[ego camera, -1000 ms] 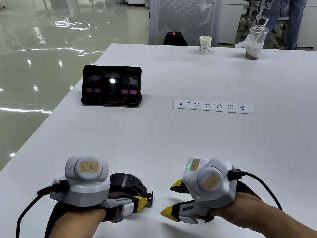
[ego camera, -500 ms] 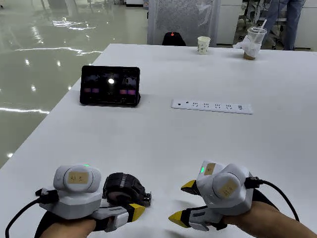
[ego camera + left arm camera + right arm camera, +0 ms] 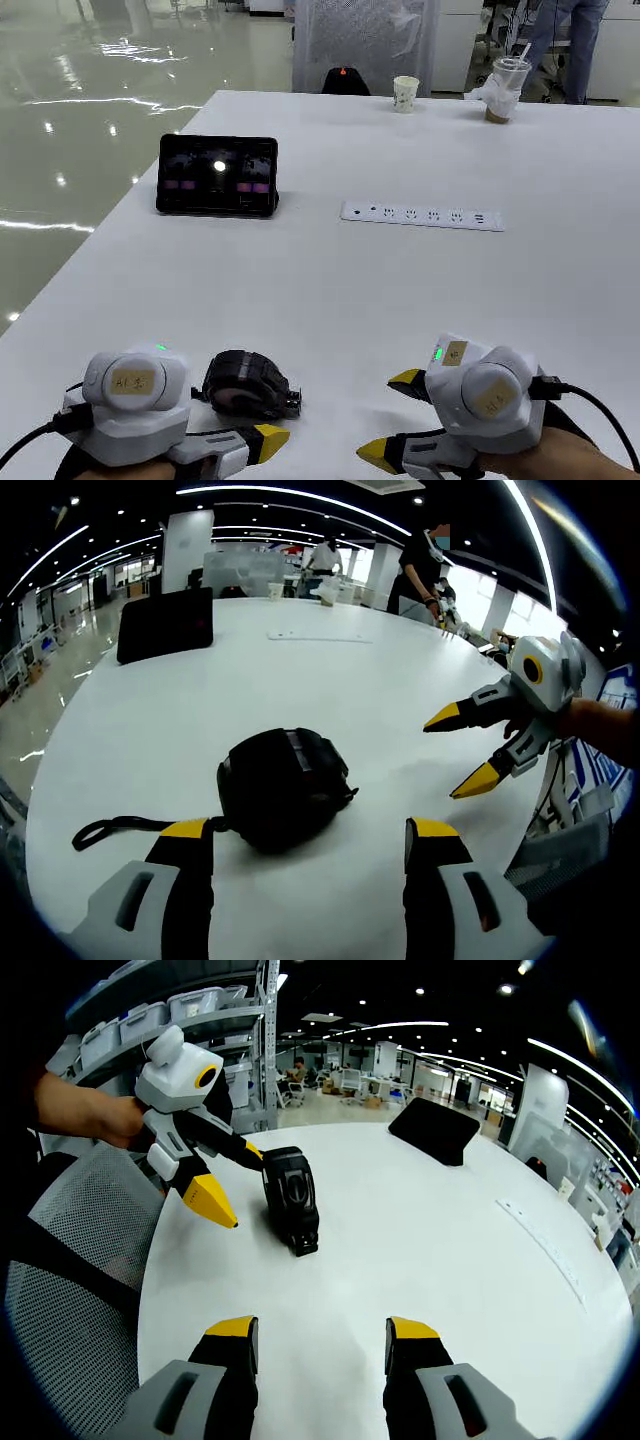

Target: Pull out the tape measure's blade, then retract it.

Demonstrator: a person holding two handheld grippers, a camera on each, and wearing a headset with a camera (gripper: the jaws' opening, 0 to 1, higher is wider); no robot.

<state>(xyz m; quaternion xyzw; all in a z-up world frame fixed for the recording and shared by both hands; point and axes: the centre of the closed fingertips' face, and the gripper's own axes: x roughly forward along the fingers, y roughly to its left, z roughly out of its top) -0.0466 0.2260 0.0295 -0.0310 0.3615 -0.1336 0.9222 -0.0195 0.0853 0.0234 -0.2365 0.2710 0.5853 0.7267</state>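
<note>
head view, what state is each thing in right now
tape measure: blade in, lying loose on the table
left claw: open, tape measure just ahead, not gripped
right claw: open, empty
tablet: propped up, screen lit
power strip: flat, no plugs seen
paper cup: upright
plastic cup: upright, straw in

Matt blk plastic tape measure [image 3: 283, 800]
</note>
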